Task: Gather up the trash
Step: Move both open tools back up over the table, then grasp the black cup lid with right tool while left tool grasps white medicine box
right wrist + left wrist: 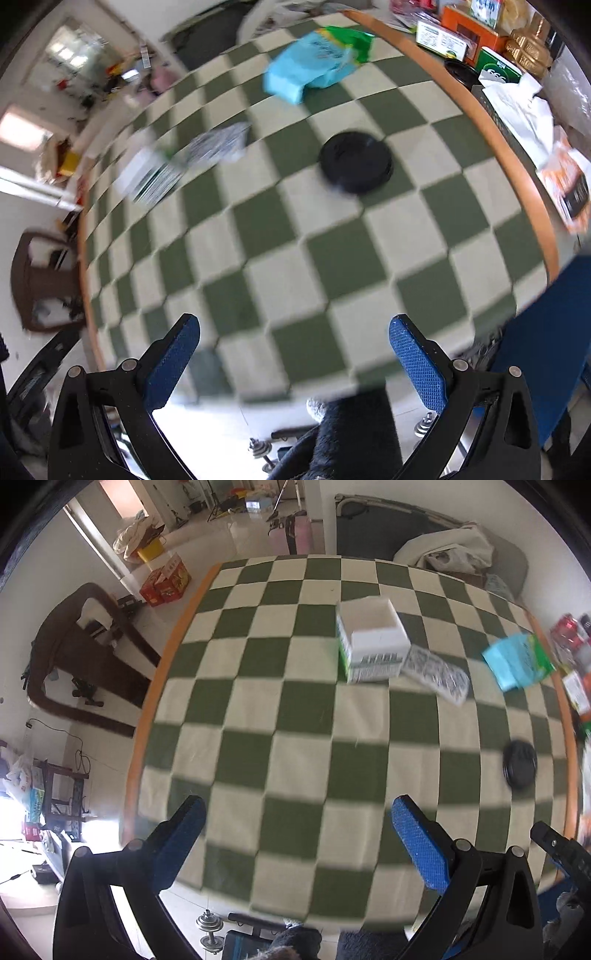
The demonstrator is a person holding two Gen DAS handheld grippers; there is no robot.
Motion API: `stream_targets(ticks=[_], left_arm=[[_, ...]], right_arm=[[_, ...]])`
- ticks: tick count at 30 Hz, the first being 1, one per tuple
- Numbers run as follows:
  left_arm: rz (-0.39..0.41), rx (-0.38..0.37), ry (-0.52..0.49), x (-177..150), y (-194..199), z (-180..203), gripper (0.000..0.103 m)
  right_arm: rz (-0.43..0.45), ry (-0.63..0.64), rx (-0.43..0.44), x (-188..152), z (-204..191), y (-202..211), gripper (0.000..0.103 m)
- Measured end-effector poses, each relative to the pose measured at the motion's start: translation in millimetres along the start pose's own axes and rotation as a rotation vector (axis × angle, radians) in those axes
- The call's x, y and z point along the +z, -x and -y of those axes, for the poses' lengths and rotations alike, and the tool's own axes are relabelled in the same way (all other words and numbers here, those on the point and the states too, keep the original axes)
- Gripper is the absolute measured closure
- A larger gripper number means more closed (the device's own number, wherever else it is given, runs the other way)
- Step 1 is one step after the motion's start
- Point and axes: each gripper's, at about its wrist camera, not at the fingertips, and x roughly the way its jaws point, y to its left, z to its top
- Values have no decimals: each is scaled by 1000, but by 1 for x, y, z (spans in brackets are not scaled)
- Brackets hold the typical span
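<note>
Left gripper [297, 814] and right gripper [293, 332] above checked table [258, 709], jaws apart and empty, open carton [371, 638] touching foil wrapper [436, 674], blue bag [517, 661] near far edge, black lid [355, 161] ahead of right gripper.

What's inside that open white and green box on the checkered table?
The open box shows only bare white inner walls in the left wrist view; nothing is visible inside. Its floor is hidden behind the near wall, so something flat could lie there unseen.

Carton [147, 181] print smeared (motion blur); blue chair [546, 332] cut off at right edge.
</note>
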Motion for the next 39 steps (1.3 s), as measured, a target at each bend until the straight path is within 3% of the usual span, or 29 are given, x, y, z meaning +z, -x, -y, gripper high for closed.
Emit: stream_targets(ticks=[7, 12, 14, 19, 25, 30, 31, 32, 33, 39], left_arm=[[-101, 97, 33, 59, -69, 44, 0], [-119, 121, 61, 82, -82, 47, 0], [-110, 113, 86, 93, -80, 44, 0], [-109, 28, 148, 132, -79, 35, 0], [-249, -108, 155, 173, -126, 49, 0], [-315, -96, 101, 187, -158, 70, 1], [-319, -95, 92, 187, -162, 73, 6], [-317, -85, 85, 187, -164, 75, 21], [-315, -86, 80, 187, -165, 76, 28], [-211, -58, 20, 176, -138, 76, 33]], right_arm=[[-97, -122, -114, 109, 37, -93, 0], [-134, -106, -161, 143, 40, -140, 5], [-114, -90, -194, 149, 34, -143, 13], [-103, 36, -151, 159, -2, -146, 14], [-86, 103, -115, 183, -40, -145, 14], [-83, 107, -119, 205, -51, -147, 14], [-83, 105, -120, 205, -50, -150, 14], [-84, 102, -120, 207, -50, -151, 14], [-83, 100, -121, 209, -51, -151, 14], [-81, 87, -112, 207, -51, -153, 14]])
